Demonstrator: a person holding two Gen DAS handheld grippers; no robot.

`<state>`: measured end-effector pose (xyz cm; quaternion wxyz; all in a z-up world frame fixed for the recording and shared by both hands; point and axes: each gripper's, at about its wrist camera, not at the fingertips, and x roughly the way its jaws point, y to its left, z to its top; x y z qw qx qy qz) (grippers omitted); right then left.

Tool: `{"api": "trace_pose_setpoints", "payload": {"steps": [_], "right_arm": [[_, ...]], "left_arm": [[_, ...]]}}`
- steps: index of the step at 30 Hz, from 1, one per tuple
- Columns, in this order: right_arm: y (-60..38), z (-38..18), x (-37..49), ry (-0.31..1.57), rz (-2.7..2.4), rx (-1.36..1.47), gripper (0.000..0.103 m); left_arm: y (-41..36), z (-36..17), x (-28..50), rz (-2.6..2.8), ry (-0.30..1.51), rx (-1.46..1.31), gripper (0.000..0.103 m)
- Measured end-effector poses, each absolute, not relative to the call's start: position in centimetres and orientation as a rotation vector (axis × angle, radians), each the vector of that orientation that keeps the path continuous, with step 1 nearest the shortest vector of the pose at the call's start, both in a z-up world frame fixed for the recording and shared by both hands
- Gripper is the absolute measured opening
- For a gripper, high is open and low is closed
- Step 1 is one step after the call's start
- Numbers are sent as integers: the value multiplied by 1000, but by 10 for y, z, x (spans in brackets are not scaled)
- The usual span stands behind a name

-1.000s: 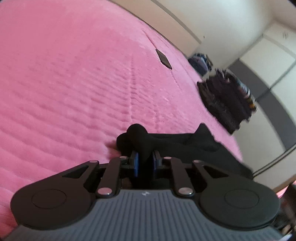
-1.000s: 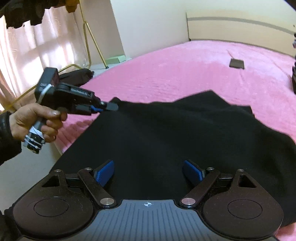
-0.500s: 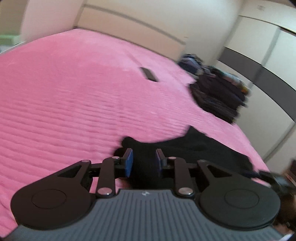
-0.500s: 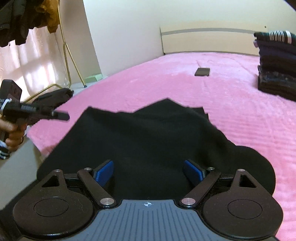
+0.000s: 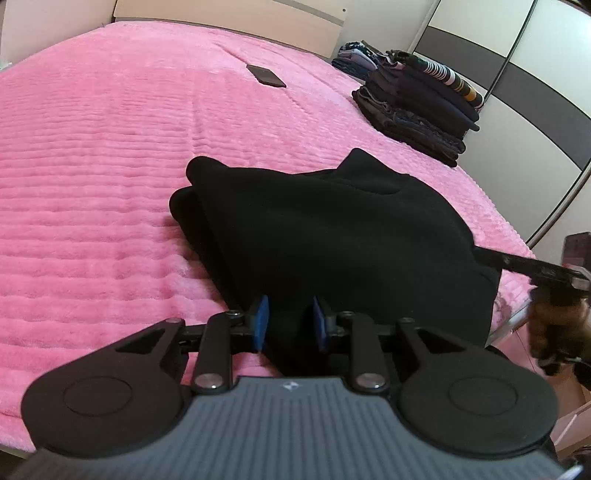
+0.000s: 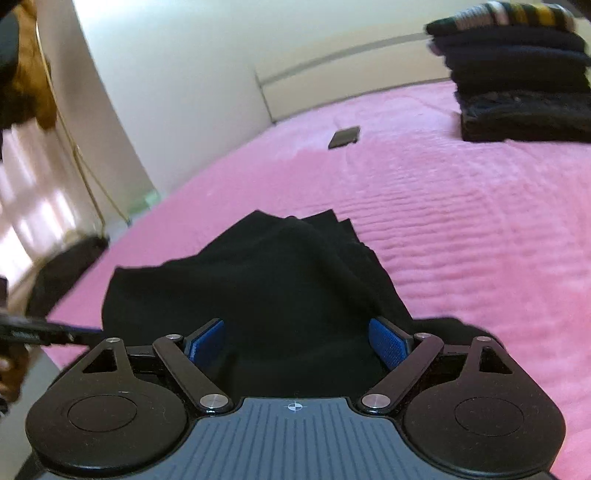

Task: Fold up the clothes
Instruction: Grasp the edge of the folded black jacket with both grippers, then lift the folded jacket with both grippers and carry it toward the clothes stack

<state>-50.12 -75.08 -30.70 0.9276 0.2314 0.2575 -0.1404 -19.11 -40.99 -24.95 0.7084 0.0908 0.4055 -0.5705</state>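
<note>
Left gripper [image 5: 289, 324] jaws just released the one black garment [image 5: 332, 229]; right gripper [image 6: 297, 341] jaws gape.

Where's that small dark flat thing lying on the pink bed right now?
The small dark flat thing lies alone on the pink bedspread toward the headboard, beyond the black garment and left of the stack of folded clothes in both views.

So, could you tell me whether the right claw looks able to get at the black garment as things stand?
Probably yes: the right claw is open right over the near edge of the black garment on the pink bedspread, with nothing in between.
</note>
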Motion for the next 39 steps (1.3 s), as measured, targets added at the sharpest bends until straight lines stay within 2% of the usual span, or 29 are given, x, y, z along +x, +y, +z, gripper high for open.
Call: {"api": "trace_pose_setpoints", "payload": {"steps": [2, 5, 7, 10, 13, 19, 21, 23, 28, 29, 30, 32, 33, 35, 39], "right_arm": [[-746, -291, -502, 493, -275, 456, 88], [-746, -296, -503, 461, -250, 481, 88], [-750, -314, -494, 514, -235, 517, 88], [-751, -318, -488, 515, -221, 478, 90], [-743, -299, -492, 519, -230, 452, 90], [-680, -277, -513, 571, -62, -35, 90], [-658, -287, -514, 642, -35, -233, 90], [-641, -299, -511, 704, -9, -408, 90], [-621, -335, -489, 807, 32, -720, 90], [-621, -338, -484, 812, 41, -731, 85], [-621, -342, -479, 816, 49, -740, 61], [-622, -337, -469, 826, 55, -701, 51], [-622, -333, -465, 825, 55, -683, 40], [-623, -323, -458, 817, 44, -639, 33], [-625, -304, -455, 786, 19, -578, 32]], "left_arm": [[-408, -243, -192, -1253, 897, 213, 22], [-402, -225, -196, -1263, 857, 176, 20], [-404, -219, -199, -1287, 846, 145, 20], [-415, -230, -205, -1294, 852, 200, 20], [-422, -245, -210, -1283, 838, 287, 20], [-407, -226, -218, -1272, 761, 355, 20], [-398, -216, -228, -1282, 686, 412, 25], [-392, -207, -244, -1305, 598, 493, 39], [-388, -204, -304, -1414, 355, 758, 64], [-388, -207, -316, -1435, 311, 811, 65], [-389, -211, -329, -1448, 270, 867, 65], [-393, -222, -352, -1462, 193, 965, 67], [-396, -229, -364, -1462, 159, 1010, 68], [-403, -247, -386, -1434, 78, 1118, 68], [-421, -284, -420, -1255, -123, 1354, 68]]}}
